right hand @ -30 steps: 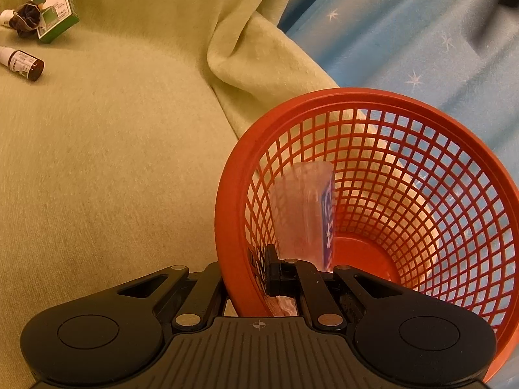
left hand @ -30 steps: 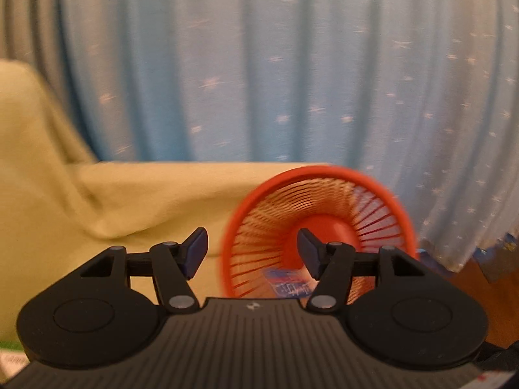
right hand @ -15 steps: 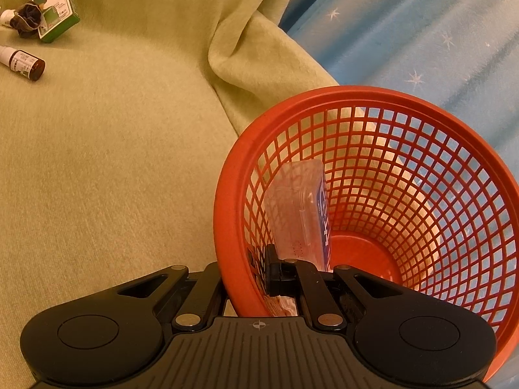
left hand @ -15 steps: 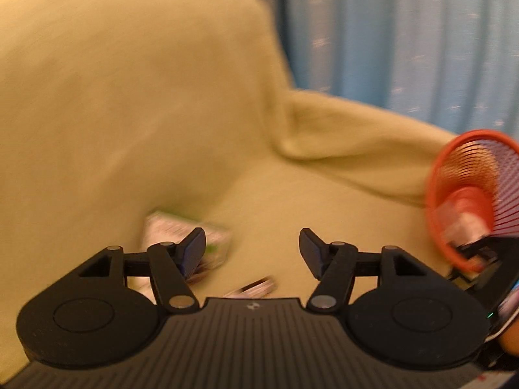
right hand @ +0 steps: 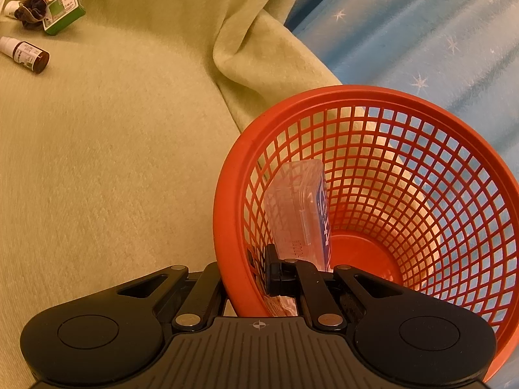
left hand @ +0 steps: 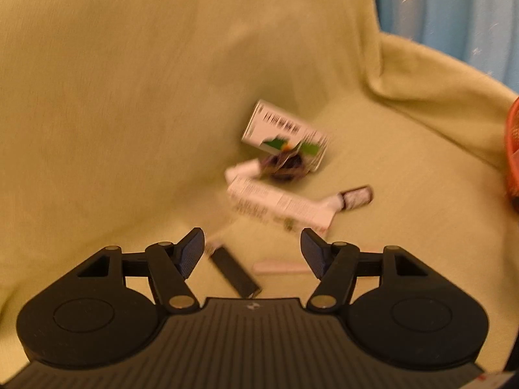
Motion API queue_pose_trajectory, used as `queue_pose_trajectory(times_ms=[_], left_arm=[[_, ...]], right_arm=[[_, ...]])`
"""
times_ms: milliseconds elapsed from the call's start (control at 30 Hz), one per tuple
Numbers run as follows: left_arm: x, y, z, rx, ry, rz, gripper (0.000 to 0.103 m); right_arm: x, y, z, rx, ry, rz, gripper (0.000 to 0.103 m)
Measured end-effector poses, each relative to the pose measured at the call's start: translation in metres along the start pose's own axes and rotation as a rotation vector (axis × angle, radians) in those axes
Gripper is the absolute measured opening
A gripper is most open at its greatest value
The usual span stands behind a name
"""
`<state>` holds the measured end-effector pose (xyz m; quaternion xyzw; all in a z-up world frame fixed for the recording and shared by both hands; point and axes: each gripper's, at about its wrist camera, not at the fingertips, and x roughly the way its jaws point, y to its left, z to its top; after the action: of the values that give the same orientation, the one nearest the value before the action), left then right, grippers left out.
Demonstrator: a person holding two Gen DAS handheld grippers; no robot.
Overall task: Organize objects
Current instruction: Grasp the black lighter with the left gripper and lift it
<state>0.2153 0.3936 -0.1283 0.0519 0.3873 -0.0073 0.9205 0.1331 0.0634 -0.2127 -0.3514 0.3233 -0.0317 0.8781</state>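
My right gripper (right hand: 256,269) is shut on the rim of the red mesh basket (right hand: 421,162), which is tilted on the green sofa; a clear plastic box (right hand: 298,214) leans inside it. My left gripper (left hand: 253,253) is open and empty above a blurred pile on the sofa: a green-and-white carton (left hand: 285,129), a dark scrunchie (left hand: 285,165), a white packet (left hand: 279,207), a brown dropper bottle (left hand: 353,197), a black flat object (left hand: 233,272) and a pale stick (left hand: 279,267). The carton (right hand: 60,6), scrunchie (right hand: 30,13) and bottle (right hand: 26,56) also show far left in the right wrist view.
The green-covered sofa (right hand: 113,162) has a tall backrest (left hand: 129,81) behind the pile and a folded arm (right hand: 259,64) beside the basket. A blue star-patterned curtain (right hand: 421,26) hangs behind.
My left gripper has swung left, away from the basket and curtain, and now faces the pile on the sofa seat. The right gripper and basket have hardly moved.
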Motion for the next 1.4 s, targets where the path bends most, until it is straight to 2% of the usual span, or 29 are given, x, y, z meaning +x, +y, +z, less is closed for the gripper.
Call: queue_pose_trajectory(times_ms=[100, 267, 533, 700, 933, 1067, 1200, 1400], left_arm=[[0.013, 0.003, -0.016, -0.042, 0.012, 0.028, 0.059], [0.041, 0.004, -0.033, -0.093, 0.059, 0.069, 0.044], [0.068, 0.015, -0.043, -0.173, 0.113, 0.045, 0.038], [0.065, 0.01, -0.045, -0.128, 0.122, 0.043, 0.018], [0.035, -0.017, -0.066, -0.069, 0.139, -0.009, 0.018], [0.012, -0.048, -0.085, -0.021, 0.147, -0.084, 0.018], [-0.005, -0.077, -0.097, 0.032, 0.114, -0.153, 0.018], [0.001, -0.096, -0.095, 0.077, 0.091, -0.124, 0.018]], right_arm=[[0.0, 0.001, 0.0, 0.0, 0.0, 0.001, 0.002], [-0.001, 0.001, -0.001, -0.001, 0.0, 0.002, 0.002], [-0.004, 0.001, -0.003, 0.0, -0.001, 0.005, 0.002], [-0.007, 0.001, -0.004, -0.002, -0.001, 0.005, 0.002], [-0.006, 0.0, -0.004, -0.005, -0.001, 0.006, 0.002], [-0.009, -0.001, -0.006, -0.008, -0.002, 0.007, 0.002], [-0.01, -0.002, -0.008, -0.007, -0.004, 0.01, 0.002], [-0.009, -0.004, -0.007, 0.001, -0.008, 0.014, 0.002]])
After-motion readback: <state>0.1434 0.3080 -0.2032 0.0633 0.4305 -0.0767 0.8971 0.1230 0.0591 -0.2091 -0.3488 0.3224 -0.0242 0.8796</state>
